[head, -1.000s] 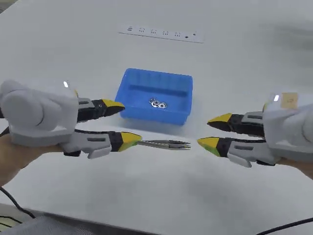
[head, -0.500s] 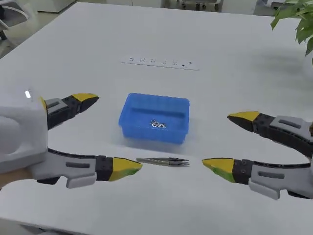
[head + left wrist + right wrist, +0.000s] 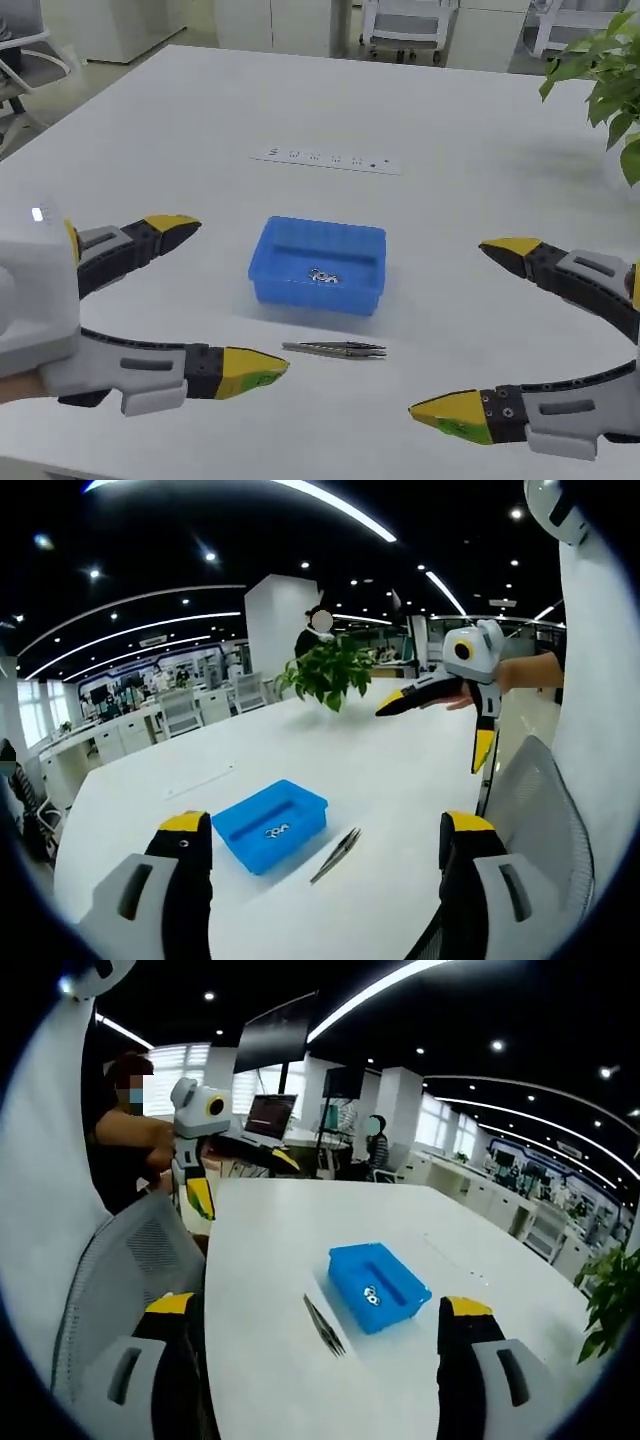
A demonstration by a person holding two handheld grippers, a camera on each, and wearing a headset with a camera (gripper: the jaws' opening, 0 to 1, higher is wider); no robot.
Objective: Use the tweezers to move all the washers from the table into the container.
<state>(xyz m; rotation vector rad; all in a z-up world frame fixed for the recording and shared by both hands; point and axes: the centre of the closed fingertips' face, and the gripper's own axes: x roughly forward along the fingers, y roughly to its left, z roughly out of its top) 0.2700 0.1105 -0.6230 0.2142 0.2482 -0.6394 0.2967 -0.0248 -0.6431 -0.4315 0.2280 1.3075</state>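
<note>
On a white table, the left gripper and right gripper hover with jaws spread wide and empty, flanking a blue container, with the tweezers lying released just in front of it and small metal washers resting inside it.

The left gripper is bulky and white at its body, with a small white light glowing on top of that body. Its jaws run grey, then black, to pointed yellow tips tinged green. The right gripper has matching grey, black and yellow-green jaws.
</note>
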